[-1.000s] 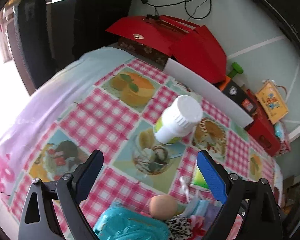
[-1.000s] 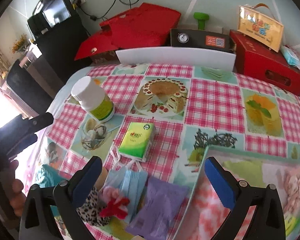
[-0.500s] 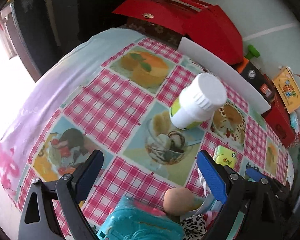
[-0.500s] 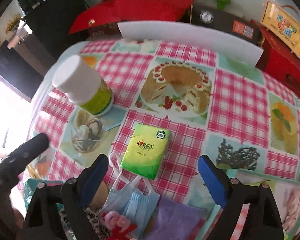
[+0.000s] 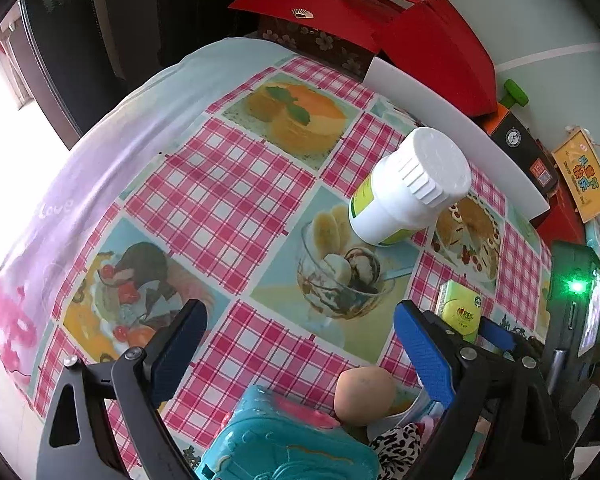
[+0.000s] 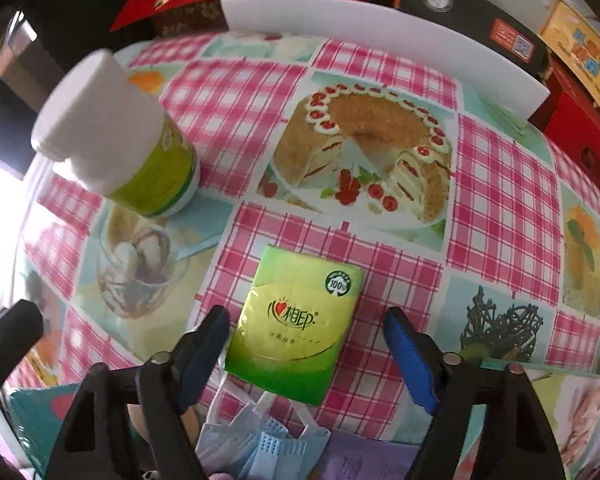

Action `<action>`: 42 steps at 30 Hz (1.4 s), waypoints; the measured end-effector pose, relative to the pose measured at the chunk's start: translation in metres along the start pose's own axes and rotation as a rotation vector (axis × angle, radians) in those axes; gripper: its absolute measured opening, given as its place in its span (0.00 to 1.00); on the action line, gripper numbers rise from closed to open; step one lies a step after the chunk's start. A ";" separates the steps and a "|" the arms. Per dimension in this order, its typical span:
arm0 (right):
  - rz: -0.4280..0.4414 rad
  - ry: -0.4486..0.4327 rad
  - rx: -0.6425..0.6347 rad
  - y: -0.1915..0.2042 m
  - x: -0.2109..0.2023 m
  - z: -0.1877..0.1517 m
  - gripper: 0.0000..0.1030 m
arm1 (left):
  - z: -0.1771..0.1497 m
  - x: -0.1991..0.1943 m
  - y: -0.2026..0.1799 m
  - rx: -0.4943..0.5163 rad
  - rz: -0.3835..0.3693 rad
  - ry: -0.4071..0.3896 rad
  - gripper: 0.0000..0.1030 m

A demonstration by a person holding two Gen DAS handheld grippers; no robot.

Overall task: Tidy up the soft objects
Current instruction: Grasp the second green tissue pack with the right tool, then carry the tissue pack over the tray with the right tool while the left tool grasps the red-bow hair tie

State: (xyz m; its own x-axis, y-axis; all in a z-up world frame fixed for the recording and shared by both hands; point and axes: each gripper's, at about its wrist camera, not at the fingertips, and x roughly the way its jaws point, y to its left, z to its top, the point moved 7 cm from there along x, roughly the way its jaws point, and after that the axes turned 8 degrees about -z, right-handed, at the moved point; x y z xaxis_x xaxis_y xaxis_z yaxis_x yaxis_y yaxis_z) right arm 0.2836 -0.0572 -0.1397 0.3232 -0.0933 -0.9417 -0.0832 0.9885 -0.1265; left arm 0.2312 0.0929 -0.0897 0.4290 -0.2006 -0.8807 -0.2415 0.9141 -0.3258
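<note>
A green tissue pack (image 6: pixel 295 328) lies flat on the checked tablecloth (image 6: pixel 500 200). My right gripper (image 6: pixel 306 314) points down over it. Its jaws are closing with the pack between them, and a gap still shows on each side. Pale blue face masks (image 6: pixel 259 440) and a purple packet (image 6: pixel 364 460) lie just below the pack. My left gripper (image 5: pixel 300 312) hangs open over the cloth with nothing between its fingers. Below it sit a teal toy case (image 5: pixel 283 440), a tan ball (image 5: pixel 364 394) and a leopard-print cloth (image 5: pixel 396 446). The tissue pack (image 5: pixel 462 310) shows at its right.
A white bottle with a green label (image 6: pixel 111 140) stands left of the pack. A white board (image 6: pixel 380 36), red boxes (image 5: pixel 432 48) and a black gauge case (image 6: pixel 460 4) line the far edge. A patterned tray (image 6: pixel 580 412) sits at the lower right.
My right gripper has moved down and forward until the tissue pack lies between its fingers, which have drawn closer together. The left gripper has tipped and sunk a little.
</note>
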 end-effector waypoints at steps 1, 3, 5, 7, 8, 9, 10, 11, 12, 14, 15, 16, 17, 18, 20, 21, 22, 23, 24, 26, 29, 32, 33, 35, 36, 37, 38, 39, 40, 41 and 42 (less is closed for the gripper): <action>0.003 -0.003 0.001 0.000 -0.001 -0.001 0.73 | 0.000 0.000 0.000 0.000 0.000 0.001 0.92; 0.016 -0.007 0.016 -0.004 -0.002 0.000 0.69 | 0.001 0.001 0.000 0.001 -0.004 0.004 0.92; 0.018 -0.010 0.025 -0.007 -0.003 -0.001 0.59 | 0.000 0.001 -0.002 0.006 -0.009 0.005 0.92; 0.023 -0.014 0.030 -0.011 -0.004 -0.002 0.51 | 0.000 0.002 -0.004 0.013 -0.016 0.010 0.92; 0.026 -0.014 0.034 -0.012 -0.004 -0.002 0.50 | 0.000 0.002 -0.005 0.018 -0.020 0.012 0.92; 0.028 -0.016 0.038 -0.013 -0.004 -0.003 0.50 | 0.000 0.002 -0.006 0.022 -0.022 0.014 0.92; 0.031 -0.016 0.040 -0.014 -0.004 -0.004 0.50 | 0.000 0.003 -0.008 0.026 -0.026 0.016 0.92; 0.034 -0.017 0.044 -0.015 -0.004 -0.005 0.50 | -0.001 0.003 -0.010 0.029 -0.028 0.017 0.92; 0.040 -0.018 0.052 -0.015 -0.005 -0.007 0.50 | -0.001 0.003 -0.011 0.033 -0.031 0.017 0.92; 0.054 -0.019 0.061 -0.021 -0.009 -0.010 0.49 | -0.001 0.003 -0.014 0.045 -0.041 0.017 0.92; 0.062 -0.024 0.068 -0.025 -0.009 -0.011 0.49 | -0.001 0.002 -0.016 0.050 -0.045 0.016 0.92; 0.067 -0.032 0.073 -0.030 -0.011 -0.011 0.49 | -0.001 0.002 -0.017 0.061 -0.051 0.015 0.92; 0.074 -0.044 0.078 -0.035 -0.018 -0.015 0.49 | -0.002 0.002 -0.020 0.071 -0.059 0.016 0.92; 0.081 -0.054 0.085 -0.039 -0.024 -0.018 0.48 | -0.002 0.002 -0.022 0.077 -0.065 0.018 0.92; 0.094 -0.072 0.103 -0.044 -0.032 -0.023 0.48 | -0.003 0.001 -0.026 0.094 -0.081 0.022 0.92; 0.103 -0.086 0.114 -0.047 -0.038 -0.026 0.48 | -0.004 0.001 -0.029 0.100 -0.087 0.024 0.92; 0.112 -0.100 0.125 -0.050 -0.043 -0.029 0.48 | -0.005 0.001 -0.031 0.107 -0.090 0.026 0.92; 0.119 -0.115 0.136 -0.054 -0.048 -0.032 0.48 | -0.006 0.001 -0.033 0.114 -0.091 0.028 0.92; 0.123 -0.124 0.145 -0.057 -0.052 -0.035 0.48 | -0.006 0.001 -0.035 0.120 -0.091 0.029 0.92; 0.130 -0.145 0.169 -0.062 -0.062 -0.042 0.48 | -0.009 0.001 -0.041 0.142 -0.100 0.032 0.92; 0.135 -0.189 0.210 -0.075 -0.080 -0.057 0.48 | -0.013 0.001 -0.050 0.164 -0.106 0.038 0.92; 0.116 -0.222 0.263 -0.089 -0.096 -0.073 0.48 | -0.018 0.003 -0.057 0.181 -0.109 0.051 0.92; 0.109 -0.230 0.283 -0.093 -0.101 -0.080 0.48 | -0.021 0.003 -0.061 0.192 -0.116 0.057 0.92; 0.100 -0.235 0.315 -0.101 -0.103 -0.090 0.48 | -0.025 0.002 -0.069 0.211 -0.127 0.063 0.92; 0.093 -0.238 0.335 -0.108 -0.107 -0.099 0.48 | -0.027 0.001 -0.072 0.223 -0.132 0.061 0.92; 0.090 -0.240 0.346 -0.113 -0.109 -0.102 0.48 | -0.029 -0.002 -0.079 0.246 -0.139 0.053 0.92; 0.086 -0.246 0.363 -0.120 -0.113 -0.110 0.48 | -0.031 -0.004 -0.083 0.261 -0.144 0.048 0.92; 0.085 -0.250 0.374 -0.123 -0.116 -0.114 0.48 | -0.034 -0.007 -0.089 0.284 -0.154 0.042 0.92; 0.085 -0.255 0.391 -0.129 -0.118 -0.119 0.48 | -0.036 -0.008 -0.093 0.296 -0.161 0.040 0.92; 0.086 -0.262 0.415 -0.136 -0.122 -0.126 0.48 | -0.040 -0.011 -0.099 0.318 -0.172 0.039 0.92; 0.087 -0.266 0.432 -0.141 -0.125 -0.131 0.48 | -0.043 -0.012 -0.104 0.334 -0.178 0.039 0.92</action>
State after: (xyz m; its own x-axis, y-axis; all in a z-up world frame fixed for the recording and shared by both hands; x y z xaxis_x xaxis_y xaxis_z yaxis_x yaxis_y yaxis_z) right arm 0.1311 -0.2008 -0.0446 0.5657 -0.0310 -0.8241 0.2590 0.9554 0.1418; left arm 0.2139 -0.0147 -0.0603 0.4035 -0.3738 -0.8351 0.1339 0.9270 -0.3502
